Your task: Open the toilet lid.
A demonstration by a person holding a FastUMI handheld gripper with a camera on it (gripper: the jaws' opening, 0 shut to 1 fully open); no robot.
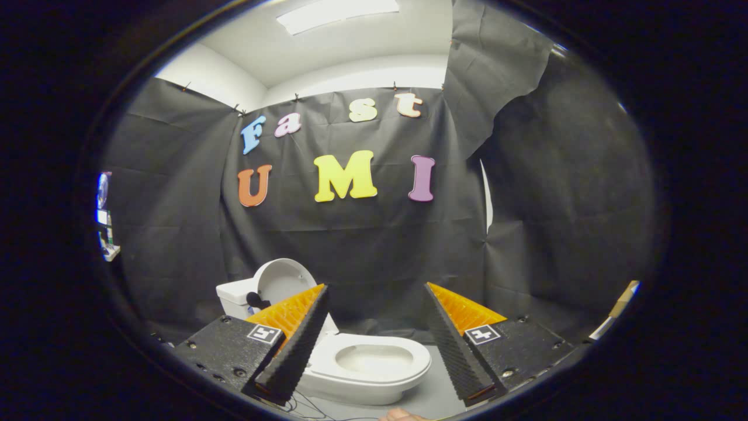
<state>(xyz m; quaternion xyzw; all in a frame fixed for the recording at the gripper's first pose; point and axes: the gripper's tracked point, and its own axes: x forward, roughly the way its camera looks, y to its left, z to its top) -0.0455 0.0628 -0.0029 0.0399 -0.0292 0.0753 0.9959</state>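
The black cloth wall (374, 245) of the booth stands behind everything, with a white ceiling (327, 47) and a bright light panel (336, 13) above it. Below it a grey surface (435, 397) carries a small white toilet (365, 365), which sits just ahead of the gripper (376, 304) and shows in the gap between its two fingers. The toilet's long axis runs from the tank (234, 298) at the far left of the surface to the rounded front of the bowl nearer the right finger, so the bowl points rightward and a little toward the camera. The toilet lid (280, 280) is raised, standing upright against the tank with its pale inner face turned toward the bowl, and the oval seat (374, 354) lies flat with the bowl opening uncovered. The left finger (295, 345) crosses in front of the toilet and hides the lid's hinge and part of the seat's back; a small dark piece (255, 300) beside the tank is too small to make out. The fingers are spread wide apart, holding nothing, their black ribbed faces and orange backs angled inward, touching neither the seat nor the lid. Thin dark wires (310, 406) lie on the surface at the near edge under the left finger, and a small part of a hand (403, 416) is cut off at the bottom.
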